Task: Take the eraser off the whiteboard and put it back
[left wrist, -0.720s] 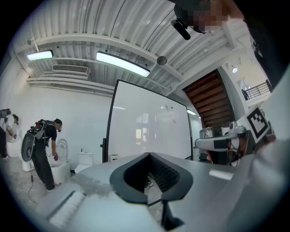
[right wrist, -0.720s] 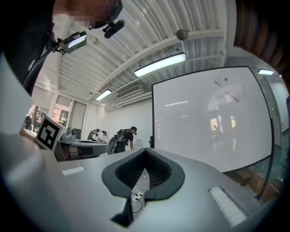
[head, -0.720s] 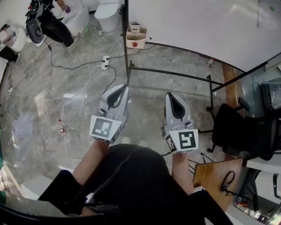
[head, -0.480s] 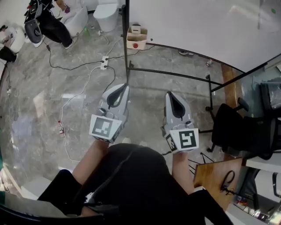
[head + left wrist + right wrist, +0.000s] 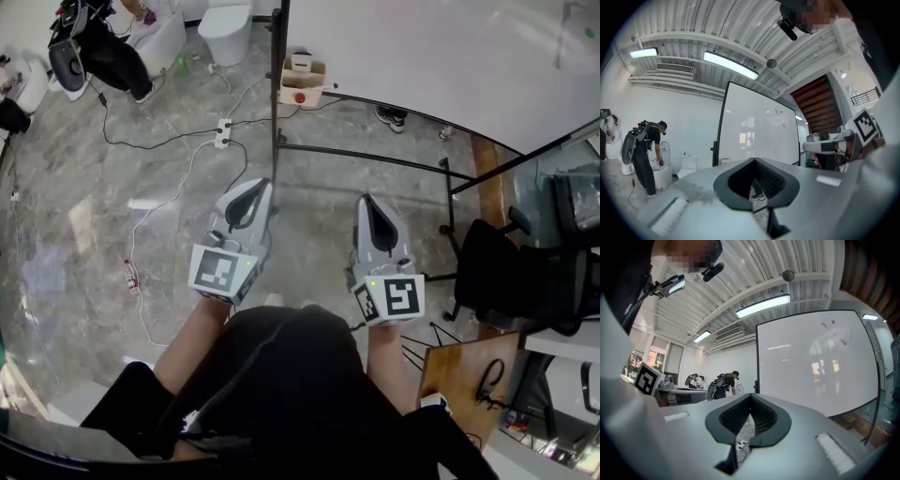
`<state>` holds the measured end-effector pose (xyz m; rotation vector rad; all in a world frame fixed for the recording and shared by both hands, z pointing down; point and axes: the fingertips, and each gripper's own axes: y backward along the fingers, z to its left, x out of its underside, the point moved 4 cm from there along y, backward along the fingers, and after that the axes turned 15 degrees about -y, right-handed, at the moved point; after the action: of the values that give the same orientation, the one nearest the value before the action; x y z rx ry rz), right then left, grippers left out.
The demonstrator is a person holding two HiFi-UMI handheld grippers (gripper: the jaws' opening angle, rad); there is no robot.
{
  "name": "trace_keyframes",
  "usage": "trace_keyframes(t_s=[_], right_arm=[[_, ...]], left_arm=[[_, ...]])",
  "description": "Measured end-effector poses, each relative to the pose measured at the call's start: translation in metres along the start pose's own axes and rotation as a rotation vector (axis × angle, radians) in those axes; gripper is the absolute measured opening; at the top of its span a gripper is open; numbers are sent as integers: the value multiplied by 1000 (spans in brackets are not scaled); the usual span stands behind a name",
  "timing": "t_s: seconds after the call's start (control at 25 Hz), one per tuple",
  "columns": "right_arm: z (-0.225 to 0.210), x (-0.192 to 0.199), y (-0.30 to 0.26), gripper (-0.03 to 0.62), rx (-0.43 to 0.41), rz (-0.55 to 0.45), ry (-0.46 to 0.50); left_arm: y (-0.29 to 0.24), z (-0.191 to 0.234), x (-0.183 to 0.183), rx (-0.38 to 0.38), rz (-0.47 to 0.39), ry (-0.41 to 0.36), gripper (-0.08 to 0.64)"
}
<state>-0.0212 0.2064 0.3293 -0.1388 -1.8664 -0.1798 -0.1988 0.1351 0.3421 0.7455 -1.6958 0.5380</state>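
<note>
A dark shoe [image 5: 392, 116] has stepped into view beneath the whiteboard [image 5: 441, 47]

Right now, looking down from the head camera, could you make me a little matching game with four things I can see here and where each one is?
Things:
1. whiteboard
2. cardboard box
3. black chair
4. power strip

Places:
A. lying on the grey floor, left of the black post
B. far right, beside the wooden tabletop
C. standing upright across the top of the view
D. at the foot of the board, just right of its post

Pairs: 1-C, 2-D, 3-B, 4-A.
</note>
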Motion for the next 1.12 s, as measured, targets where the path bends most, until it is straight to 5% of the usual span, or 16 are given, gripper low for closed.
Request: trace_keyframes(t_s=[0.56,1.12], right_arm=[[15,17,-17,9,20,29,8],[-54,4,-85,9,-42,38,-17]], left_arm=[[13,29,17,-1,8,5,5],[-72,34,20,-45,25,-6,5]])
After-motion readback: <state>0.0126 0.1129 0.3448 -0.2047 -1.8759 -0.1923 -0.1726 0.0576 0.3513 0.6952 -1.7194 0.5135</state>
